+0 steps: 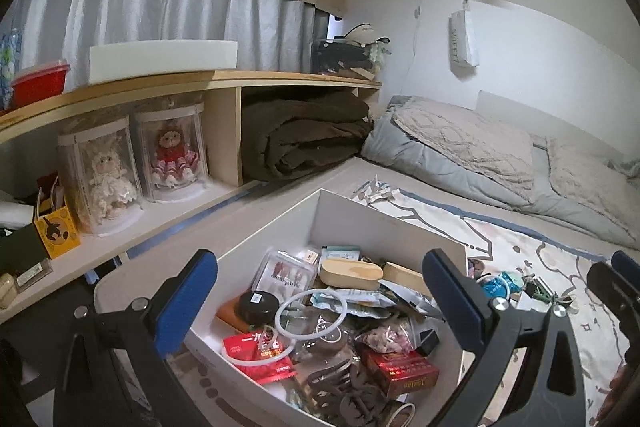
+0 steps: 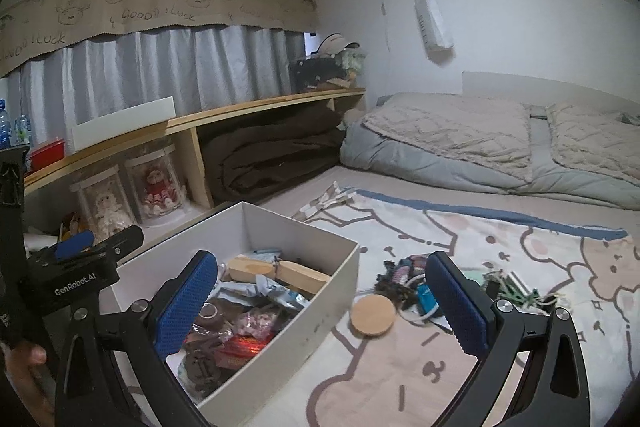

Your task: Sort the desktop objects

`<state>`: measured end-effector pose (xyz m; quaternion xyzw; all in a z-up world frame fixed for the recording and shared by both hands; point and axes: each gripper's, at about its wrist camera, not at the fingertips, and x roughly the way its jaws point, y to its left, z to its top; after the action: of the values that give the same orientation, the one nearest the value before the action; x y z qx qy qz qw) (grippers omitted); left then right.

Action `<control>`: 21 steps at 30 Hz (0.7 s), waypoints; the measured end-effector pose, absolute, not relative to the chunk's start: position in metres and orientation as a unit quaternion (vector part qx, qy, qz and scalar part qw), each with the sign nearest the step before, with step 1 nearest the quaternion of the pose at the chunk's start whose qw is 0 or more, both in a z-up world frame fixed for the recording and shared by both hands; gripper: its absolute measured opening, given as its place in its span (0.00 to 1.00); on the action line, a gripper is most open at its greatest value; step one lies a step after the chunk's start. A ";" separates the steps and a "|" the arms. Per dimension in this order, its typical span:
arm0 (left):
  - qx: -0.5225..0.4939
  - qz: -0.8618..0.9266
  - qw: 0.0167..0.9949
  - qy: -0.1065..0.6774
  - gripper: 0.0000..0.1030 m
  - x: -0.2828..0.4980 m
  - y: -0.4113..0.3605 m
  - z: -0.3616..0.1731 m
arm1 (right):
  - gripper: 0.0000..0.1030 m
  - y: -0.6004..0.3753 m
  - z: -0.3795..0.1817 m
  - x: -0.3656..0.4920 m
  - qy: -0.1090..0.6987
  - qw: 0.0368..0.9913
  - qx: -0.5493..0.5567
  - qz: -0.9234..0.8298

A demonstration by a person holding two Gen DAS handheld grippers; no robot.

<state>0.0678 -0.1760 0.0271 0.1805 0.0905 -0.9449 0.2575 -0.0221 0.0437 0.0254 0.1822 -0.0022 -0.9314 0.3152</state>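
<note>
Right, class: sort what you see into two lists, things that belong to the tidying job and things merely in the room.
Part of the job:
white box, already full of small items
round wooden lid on the blanket
loose pile beside the box
left gripper, right gripper, both open

Just lying about:
two dolls in clear cases
folded brown blanket
red tub

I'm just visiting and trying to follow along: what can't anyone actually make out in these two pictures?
- Bottom of the white box: both views, buried under piled items.
- Small heap on the blanket: right wrist view, too small and tangled to identify; the right gripper finger covers part.
- Box's near corner: left wrist view, cut off by the bottom edge and the left gripper frame.
- Print on the red packets: left wrist view, blurred.
</note>
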 end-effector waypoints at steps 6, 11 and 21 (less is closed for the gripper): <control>0.179 -0.951 0.242 0.073 1.00 0.076 -0.160 0.022 | 1.00 0.059 0.019 -0.010 0.003 0.305 0.173 -0.937; 0.170 -0.956 0.223 0.086 1.00 0.087 -0.154 0.023 | 1.00 0.074 0.013 -0.005 -0.006 0.300 0.170 -0.939; 0.162 -0.960 0.220 0.057 1.00 0.108 -0.135 0.017 | 1.00 0.101 0.005 0.006 -0.025 0.295 0.167 -0.941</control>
<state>0.1079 -0.1351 0.0167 0.1619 0.0566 -0.9603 0.2199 0.0062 0.1014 0.0049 0.1667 -0.0245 -0.9406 0.2948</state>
